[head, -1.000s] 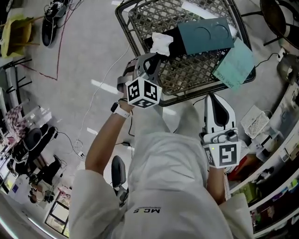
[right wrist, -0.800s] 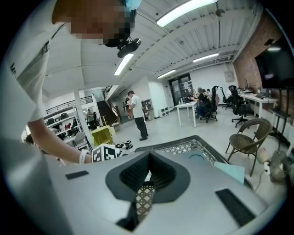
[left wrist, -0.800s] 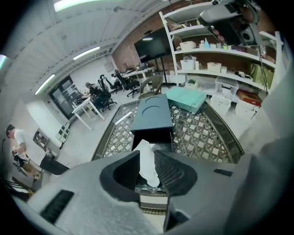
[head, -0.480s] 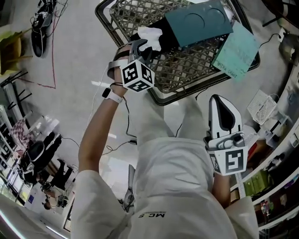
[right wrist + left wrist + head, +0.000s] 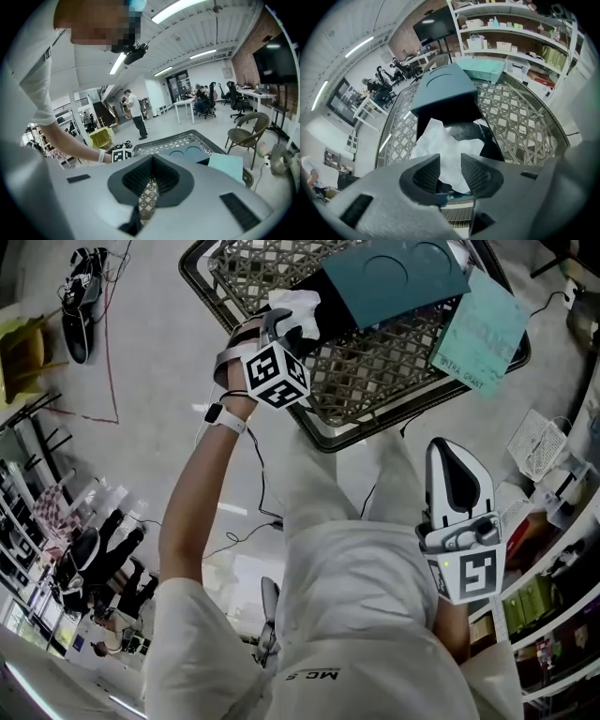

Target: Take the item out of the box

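A teal box (image 5: 394, 273) is laid on its side on the lattice table (image 5: 323, 435), with its open end toward the near edge. White paper (image 5: 440, 145) is seen spilling from the opening. It lies between the fingers of the left gripper (image 5: 450, 165), which have just been opening wide. The right gripper (image 5: 149, 190) is held away from the table, fingers nearly together and empty.

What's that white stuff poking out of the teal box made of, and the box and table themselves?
White stuff: looks like thin paper, matte, crumpled with sharp creases.
Teal box: likely cardboard, matte, crisp folded edges.
Table: woven lattice top, probably rattan or plastic wicker, dark rim.
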